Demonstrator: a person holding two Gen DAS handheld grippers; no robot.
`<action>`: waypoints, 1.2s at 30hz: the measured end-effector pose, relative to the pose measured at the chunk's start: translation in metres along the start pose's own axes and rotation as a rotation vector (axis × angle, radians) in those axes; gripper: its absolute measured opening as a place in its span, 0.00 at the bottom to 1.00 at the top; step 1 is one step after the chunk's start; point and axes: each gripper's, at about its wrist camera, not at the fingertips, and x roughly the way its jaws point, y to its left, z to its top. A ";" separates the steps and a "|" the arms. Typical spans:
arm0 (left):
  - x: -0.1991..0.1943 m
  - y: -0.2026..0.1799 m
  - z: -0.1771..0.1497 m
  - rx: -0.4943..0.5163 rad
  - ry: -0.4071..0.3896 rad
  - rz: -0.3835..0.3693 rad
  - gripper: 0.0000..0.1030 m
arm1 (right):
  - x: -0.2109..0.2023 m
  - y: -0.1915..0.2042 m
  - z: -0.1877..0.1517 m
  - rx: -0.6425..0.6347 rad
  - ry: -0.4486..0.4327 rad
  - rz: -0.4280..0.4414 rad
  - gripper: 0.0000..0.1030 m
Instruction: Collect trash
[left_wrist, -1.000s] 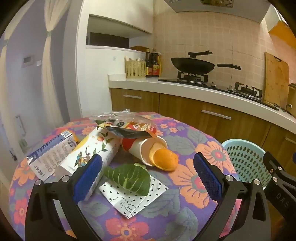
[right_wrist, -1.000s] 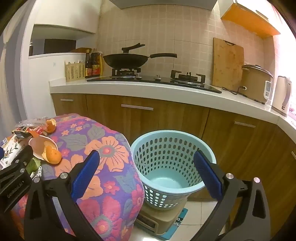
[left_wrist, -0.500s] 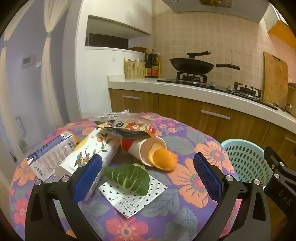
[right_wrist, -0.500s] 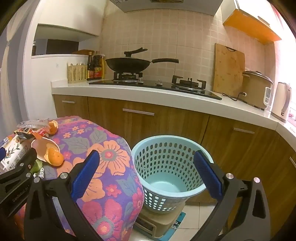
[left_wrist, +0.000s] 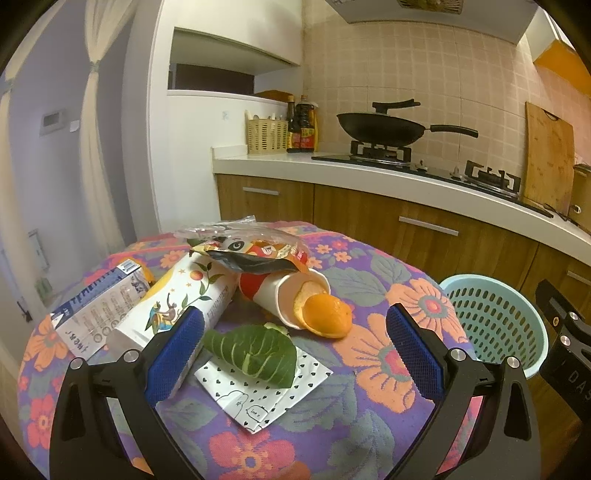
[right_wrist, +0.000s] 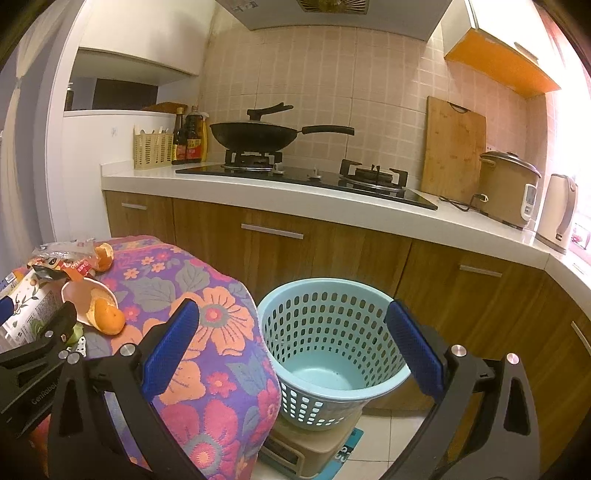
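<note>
Left gripper (left_wrist: 294, 350) spread wide, nothing between its blue pads (left_wrist: 173, 354), hanging over the near edge of the flowered tablecloth (left_wrist: 369, 417). Just ahead of it, between the fingers: a green leaf (left_wrist: 255, 352) lying on a white heart-print napkin (left_wrist: 266, 391). Beyond the leaf, a paper cup (left_wrist: 280, 295) tipped on its side, mouth toward the gripper, with an orange peel (left_wrist: 327, 314) spilling out of it. Over the cup, a crumpled snack bag (left_wrist: 255, 253). Ahead to the left, partly behind the left pad, a floral carton (left_wrist: 184, 295) lying flat, and a blue-and-white carton (left_wrist: 98, 306) just beside it.

Right gripper (right_wrist: 291, 347) likewise wide apart and holding nothing, aimed at a light blue basket (right_wrist: 332, 332) ahead and below, standing on a beige box (right_wrist: 310, 446) on the floor, close against the table's right edge. Far left of that view, the same cup and peel
</note>
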 end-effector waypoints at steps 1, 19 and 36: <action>0.000 0.000 0.000 -0.003 0.000 0.000 0.93 | 0.000 -0.001 0.000 0.002 0.002 0.000 0.94; 0.002 0.002 0.000 -0.014 0.011 -0.010 0.93 | 0.004 0.000 -0.002 -0.001 0.025 -0.003 0.94; 0.004 0.004 0.001 -0.018 0.011 -0.010 0.93 | 0.006 0.001 -0.001 -0.009 0.032 -0.023 0.94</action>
